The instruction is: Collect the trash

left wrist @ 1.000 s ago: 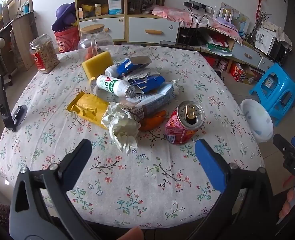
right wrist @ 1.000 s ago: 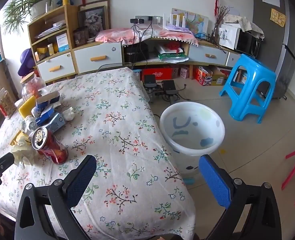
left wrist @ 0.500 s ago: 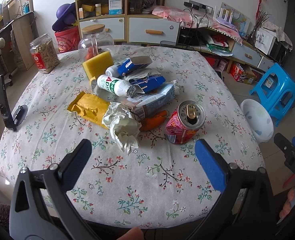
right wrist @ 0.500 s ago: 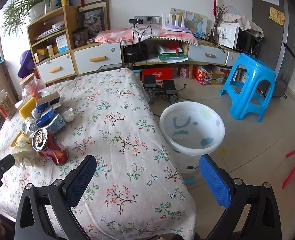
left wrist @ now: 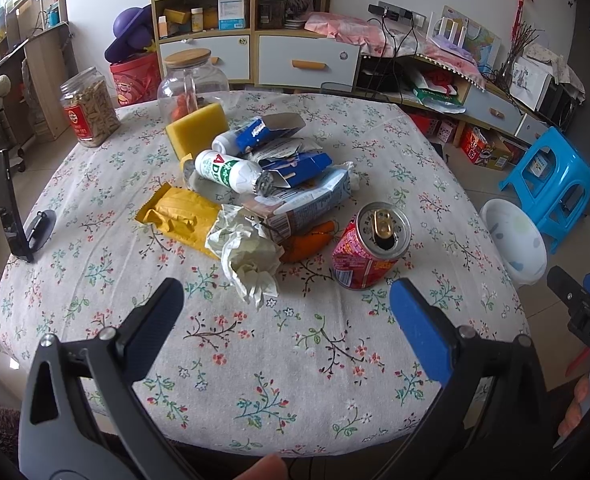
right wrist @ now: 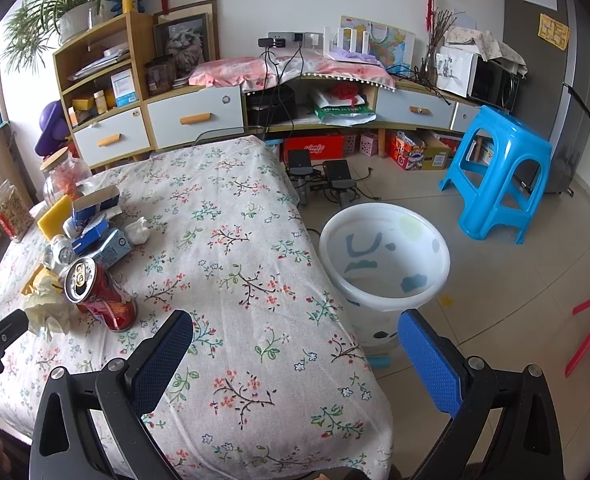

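A heap of trash lies mid-table: a red can (left wrist: pixel 369 248) (right wrist: pixel 99 294), crumpled white tissue (left wrist: pixel 249 256), a yellow wrapper (left wrist: pixel 179 216), a white bottle (left wrist: pixel 231 170), blue cartons (left wrist: pixel 295 168) and a yellow sponge (left wrist: pixel 197 128). My left gripper (left wrist: pixel 283 324) hangs open over the table's near edge, short of the tissue and can, with nothing in it. My right gripper (right wrist: pixel 295 354) is open and empty above the table's right corner. A white bin (right wrist: pixel 385 258) (left wrist: pixel 513 242) stands on the floor beside the table.
Two jars (left wrist: pixel 91 110) (left wrist: pixel 191 80) stand at the table's far left. A black phone stand (left wrist: pixel 15 208) sits at the left edge. A blue stool (right wrist: pixel 499 172) is beyond the bin, a pedal machine (right wrist: pixel 323 180) on the floor, and cabinets (right wrist: pixel 195 116) line the wall.
Both views have shifted only slightly; the left gripper has edged a little toward the table. Both grippers stay open and nothing on the table has moved.
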